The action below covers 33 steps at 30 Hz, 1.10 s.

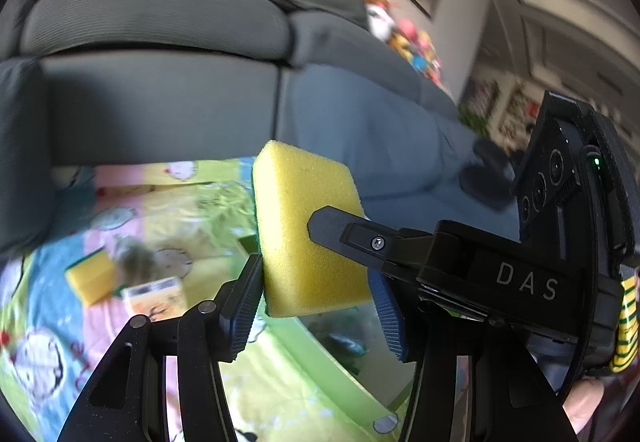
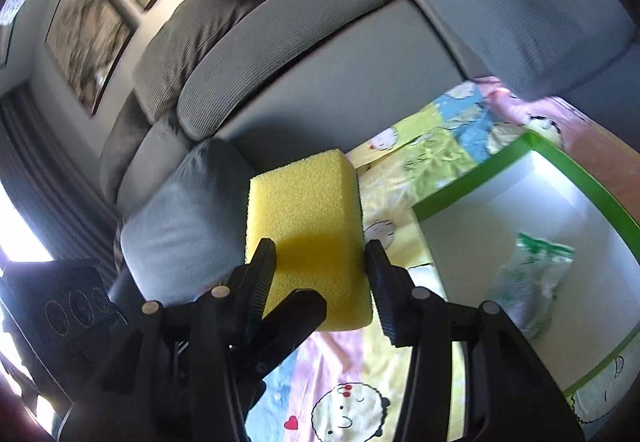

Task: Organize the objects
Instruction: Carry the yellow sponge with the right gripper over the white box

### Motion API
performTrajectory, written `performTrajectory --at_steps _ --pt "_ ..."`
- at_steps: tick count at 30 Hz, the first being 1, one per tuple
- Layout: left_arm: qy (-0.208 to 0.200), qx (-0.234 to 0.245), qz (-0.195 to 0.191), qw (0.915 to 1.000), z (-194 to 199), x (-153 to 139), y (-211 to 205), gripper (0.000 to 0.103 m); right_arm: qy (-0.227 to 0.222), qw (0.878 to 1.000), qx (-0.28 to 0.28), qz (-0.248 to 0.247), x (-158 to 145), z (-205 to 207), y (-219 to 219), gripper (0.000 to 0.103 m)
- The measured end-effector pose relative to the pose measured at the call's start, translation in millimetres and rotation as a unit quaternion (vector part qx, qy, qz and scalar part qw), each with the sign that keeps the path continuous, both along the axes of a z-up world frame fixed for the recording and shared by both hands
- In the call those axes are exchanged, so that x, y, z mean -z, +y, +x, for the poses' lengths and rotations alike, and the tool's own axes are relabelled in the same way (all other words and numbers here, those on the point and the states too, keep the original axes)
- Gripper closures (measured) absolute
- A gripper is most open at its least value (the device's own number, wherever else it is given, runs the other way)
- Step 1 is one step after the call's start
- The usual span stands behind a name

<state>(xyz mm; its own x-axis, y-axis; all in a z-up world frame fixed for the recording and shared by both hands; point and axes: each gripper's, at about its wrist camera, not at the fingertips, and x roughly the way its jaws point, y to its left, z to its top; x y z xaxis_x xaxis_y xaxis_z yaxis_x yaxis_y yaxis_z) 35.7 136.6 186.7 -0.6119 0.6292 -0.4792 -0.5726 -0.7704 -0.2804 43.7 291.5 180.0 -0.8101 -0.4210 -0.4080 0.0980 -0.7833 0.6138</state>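
A yellow sponge (image 1: 308,230) with a dark green back is held in the air between both grippers, above a cartoon-print cloth (image 1: 180,202). In the left wrist view my left gripper (image 1: 320,306) has its pads on either side of the sponge's lower end, and a finger of the right gripper (image 1: 352,232) crosses over the sponge's face. In the right wrist view my right gripper (image 2: 320,278) is shut on the same sponge (image 2: 308,214), with a left gripper finger (image 2: 288,318) under it. A green-rimmed white box (image 2: 492,170) lies to the right, with a plastic packet (image 2: 528,282) inside.
A grey sofa (image 1: 160,42) rises behind the cloth. A second yellow sponge (image 1: 90,276) and a small printed box (image 1: 156,298) lie on the cloth at left. Colourful toys (image 1: 404,38) sit at the sofa's far end. Framed pictures (image 2: 92,26) hang on the wall.
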Motion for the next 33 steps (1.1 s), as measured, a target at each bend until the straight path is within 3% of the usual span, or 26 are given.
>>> performTrajectory --at_steps 4,12,20,33 --pt "0.001 0.03 -0.007 0.9995 -4 5 30 0.049 -0.015 0.998 0.043 -0.037 12 5 33 0.057" --pt "-0.054 0.064 0.001 0.9965 -13 35 60 0.049 -0.076 0.989 0.111 -0.055 41 8 67 0.057" --pt "-0.077 0.076 0.027 0.9938 -8 46 67 0.049 -0.097 0.984 0.144 -0.029 46 9 69 0.057" --pt "-0.101 0.098 0.031 0.9896 -6 58 86 0.049 -0.14 0.971 0.194 -0.004 59 12 86 0.057"
